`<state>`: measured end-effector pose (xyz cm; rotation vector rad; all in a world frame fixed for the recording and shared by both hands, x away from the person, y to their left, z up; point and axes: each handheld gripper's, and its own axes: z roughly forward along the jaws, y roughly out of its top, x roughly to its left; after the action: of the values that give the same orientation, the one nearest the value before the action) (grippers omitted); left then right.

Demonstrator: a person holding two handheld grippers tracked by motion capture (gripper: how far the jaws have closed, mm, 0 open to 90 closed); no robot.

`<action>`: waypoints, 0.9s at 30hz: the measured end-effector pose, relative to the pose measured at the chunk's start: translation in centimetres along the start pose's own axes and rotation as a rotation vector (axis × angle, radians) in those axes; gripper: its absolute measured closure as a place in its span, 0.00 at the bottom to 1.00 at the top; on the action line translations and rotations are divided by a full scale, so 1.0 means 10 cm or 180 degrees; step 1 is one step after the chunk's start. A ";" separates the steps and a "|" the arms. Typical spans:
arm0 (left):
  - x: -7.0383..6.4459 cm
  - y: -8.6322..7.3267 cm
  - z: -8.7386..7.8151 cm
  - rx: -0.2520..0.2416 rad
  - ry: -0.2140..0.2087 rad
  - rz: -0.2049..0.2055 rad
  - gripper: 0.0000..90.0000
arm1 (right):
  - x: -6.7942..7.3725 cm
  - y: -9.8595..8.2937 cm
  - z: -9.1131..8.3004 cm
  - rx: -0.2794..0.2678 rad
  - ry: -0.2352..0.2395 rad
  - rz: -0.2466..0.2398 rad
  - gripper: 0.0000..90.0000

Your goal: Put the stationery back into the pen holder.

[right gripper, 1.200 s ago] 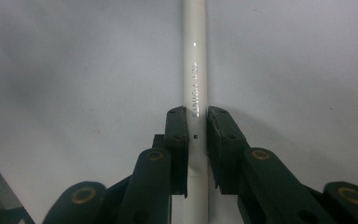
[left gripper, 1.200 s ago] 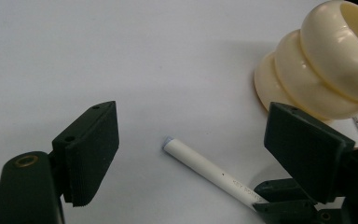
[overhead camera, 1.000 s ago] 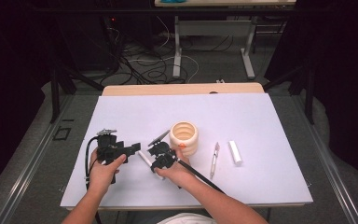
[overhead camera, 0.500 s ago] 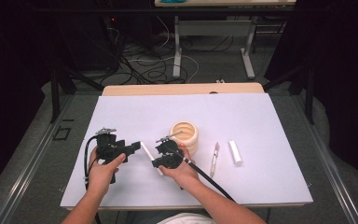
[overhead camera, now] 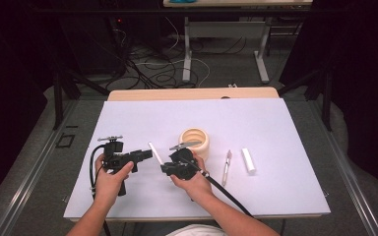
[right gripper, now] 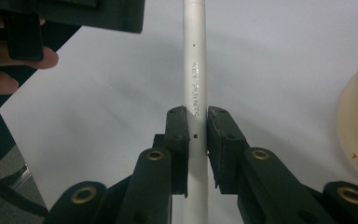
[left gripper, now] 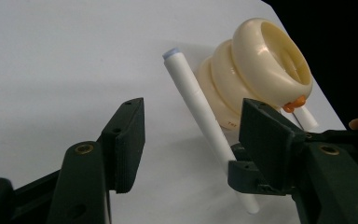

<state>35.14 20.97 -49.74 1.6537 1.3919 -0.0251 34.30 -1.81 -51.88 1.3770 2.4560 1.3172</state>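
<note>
The right claw [right gripper: 196, 135] was clamped across a slim white plastic pen [right gripper: 195, 70], whose long axis ran up the frame's middle toward the left claw [left gripper: 191, 144]. That claw gaped wide, the pen lying between its jaws untouched. The cream ribbed ceramic holder [overhead camera: 195, 141], centre frame on the worktop [overhead camera: 275, 123], looked empty.

A lab-like workspace: a white-covered table [overhead camera: 128, 118] is standing beyond the grippers, floor cables [overhead camera: 152, 73] trailing behind.
</note>
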 end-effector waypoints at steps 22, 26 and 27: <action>0.01 -0.09 0.08 0.0033 -0.0279 -0.0626 0.54 | 0.13 -0.01 -0.07 -0.0227 0.0118 -0.0040 0.88; 0.01 -0.11 0.09 0.0058 -0.0334 -0.0791 0.58 | 0.15 -0.02 -0.07 -0.0253 0.0137 -0.0063 0.88; 0.01 -0.11 0.09 0.0068 -0.0341 -0.0806 0.59 | 0.15 -0.02 -0.08 -0.0209 0.0142 -0.0099 0.88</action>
<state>34.79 20.33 -50.96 1.4619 1.5139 -0.2712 32.90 -1.29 -51.00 1.3036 2.4276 1.4234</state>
